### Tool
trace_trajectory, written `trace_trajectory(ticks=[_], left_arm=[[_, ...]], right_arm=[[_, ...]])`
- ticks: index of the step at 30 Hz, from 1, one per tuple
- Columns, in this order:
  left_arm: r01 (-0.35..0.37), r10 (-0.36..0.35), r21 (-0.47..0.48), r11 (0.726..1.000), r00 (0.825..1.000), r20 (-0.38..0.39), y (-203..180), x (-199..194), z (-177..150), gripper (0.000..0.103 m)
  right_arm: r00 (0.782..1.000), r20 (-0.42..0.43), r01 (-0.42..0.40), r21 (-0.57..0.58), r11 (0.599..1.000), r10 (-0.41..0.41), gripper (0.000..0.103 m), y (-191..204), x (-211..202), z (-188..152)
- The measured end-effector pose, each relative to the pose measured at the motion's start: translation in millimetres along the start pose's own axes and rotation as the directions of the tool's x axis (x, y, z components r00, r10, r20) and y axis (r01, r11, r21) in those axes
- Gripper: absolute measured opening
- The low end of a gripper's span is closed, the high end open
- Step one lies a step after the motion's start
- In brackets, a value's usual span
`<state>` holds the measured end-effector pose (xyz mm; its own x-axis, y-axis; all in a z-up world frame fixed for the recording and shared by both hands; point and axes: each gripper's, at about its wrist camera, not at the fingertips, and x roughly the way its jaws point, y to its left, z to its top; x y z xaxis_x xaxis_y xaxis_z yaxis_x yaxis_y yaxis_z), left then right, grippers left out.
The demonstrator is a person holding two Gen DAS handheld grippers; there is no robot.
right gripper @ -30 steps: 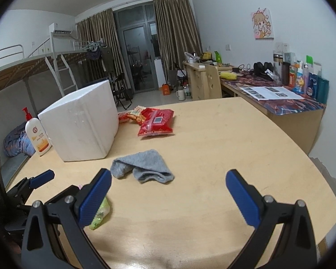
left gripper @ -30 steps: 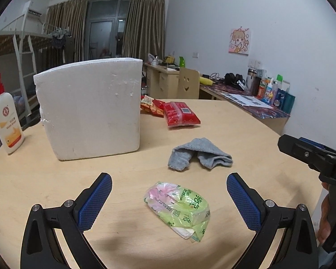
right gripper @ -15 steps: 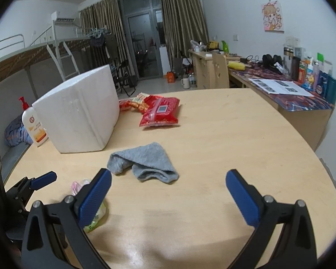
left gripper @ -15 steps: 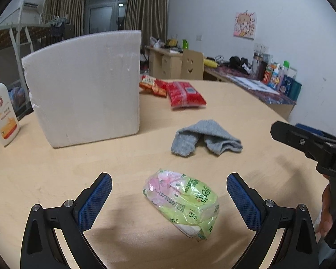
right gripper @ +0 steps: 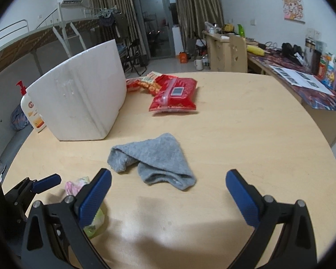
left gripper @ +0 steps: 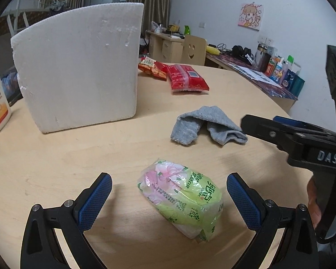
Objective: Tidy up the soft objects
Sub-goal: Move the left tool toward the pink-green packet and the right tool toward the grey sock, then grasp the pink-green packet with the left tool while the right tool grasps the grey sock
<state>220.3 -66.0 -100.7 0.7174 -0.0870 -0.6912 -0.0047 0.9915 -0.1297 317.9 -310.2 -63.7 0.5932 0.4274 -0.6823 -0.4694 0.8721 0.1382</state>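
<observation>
On the table [left gripper: 56, 168], the tissue pack [left gripper: 181, 199] is framed at 12 o'clock by the wide left claw [left gripper: 168, 199], presumably for grasping.

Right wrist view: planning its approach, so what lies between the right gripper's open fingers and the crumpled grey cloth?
Only bare light wooden table separates the right gripper from the crumpled grey cloth, in the right wrist view.

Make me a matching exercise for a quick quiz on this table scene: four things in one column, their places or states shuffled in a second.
Things:
1. green tissue pack
2. grey cloth
3. white foam box
4. lotion bottle

Places or states:
A. crumpled in front of the open right gripper
B. standing beside the box's far side
C. between the open left gripper's fingers
D. upright, next to the red snack bags

Pairs: 1-C, 2-A, 3-D, 4-B
</observation>
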Motion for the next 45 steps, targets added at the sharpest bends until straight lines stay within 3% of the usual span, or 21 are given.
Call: trace_trajectory(ticks=[15, 26, 28, 31, 36, 43, 45], left_arm=[[0.005, -0.006, -0.018, 1.000, 0.999, -0.050, 1, 8, 0, 0.098], [0.012, -0.012, -0.008, 1.000, 0.997, -0.072, -2, 11, -1, 0.076], [0.016, -0.016, -0.003, 1.000, 0.997, -0.071, -3, 10, -2, 0.060], [0.029, -0.029, 0.008, 1.000, 0.997, -0.066, -4, 9, -2, 0.045], [0.049, -0.048, 0.018, 0.999, 0.997, -0.066, -7, 9, -2, 0.035], [0.079, -0.079, -0.001, 0.997, 0.995, -0.065, -3, 9, -3, 0.026], [0.090, -0.090, -0.012, 0.996, 0.994, -0.063, -1, 8, -3, 0.025]], right_arm=[[0.997, -0.078, -0.007, -0.045, 0.999, 0.004, 0.103, 3, 30, 16], [0.995, -0.096, -0.017, -0.064, 0.998, 0.011, 0.103, 10, 38, 15], [0.996, -0.093, -0.020, -0.071, 0.997, 0.013, 0.101, 11, 38, 16], [0.994, -0.105, -0.034, -0.077, 0.996, 0.026, 0.090, 12, 41, 16], [0.991, -0.124, -0.056, -0.086, 0.995, 0.045, 0.069, 15, 46, 14], [0.989, -0.132, -0.081, -0.076, 0.994, 0.070, 0.043, 16, 49, 13], [0.988, -0.135, -0.085, -0.074, 0.994, 0.074, 0.030, 16, 50, 12]])
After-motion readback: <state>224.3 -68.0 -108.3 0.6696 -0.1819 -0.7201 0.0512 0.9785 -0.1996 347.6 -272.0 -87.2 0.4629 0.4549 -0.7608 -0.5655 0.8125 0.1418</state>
